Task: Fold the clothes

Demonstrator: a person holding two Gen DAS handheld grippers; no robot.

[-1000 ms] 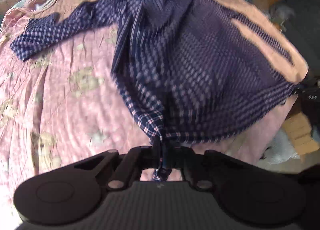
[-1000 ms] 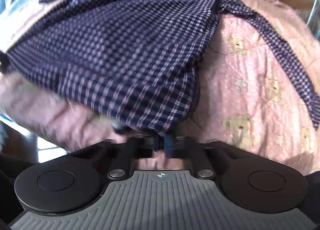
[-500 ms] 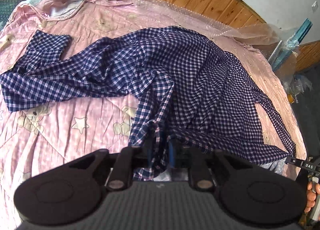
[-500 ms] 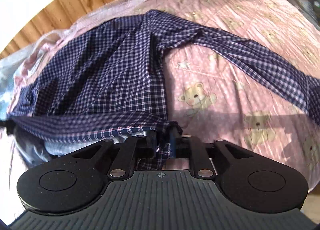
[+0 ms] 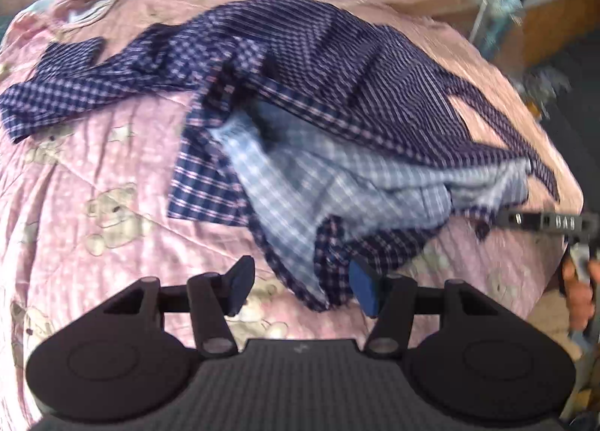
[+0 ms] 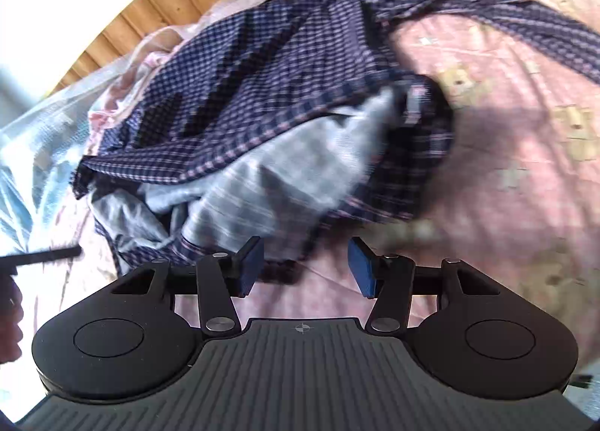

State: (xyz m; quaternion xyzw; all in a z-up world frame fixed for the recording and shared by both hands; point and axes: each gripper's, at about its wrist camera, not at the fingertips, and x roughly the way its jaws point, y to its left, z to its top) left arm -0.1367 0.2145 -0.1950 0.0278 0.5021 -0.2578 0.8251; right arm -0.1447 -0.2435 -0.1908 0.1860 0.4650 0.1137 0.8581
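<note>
Currently both the left gripper (image 5: 300, 286) and right gripper (image 6: 305, 268) stand open, empty; the shirt (image 5: 318, 101) hem lies directly ahead, nearest the left gripper.

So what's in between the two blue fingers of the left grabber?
In the left wrist view, the left gripper is open, and the shirt's hem corner lies between its fingers on the pink bedspread, touching neither.
</note>
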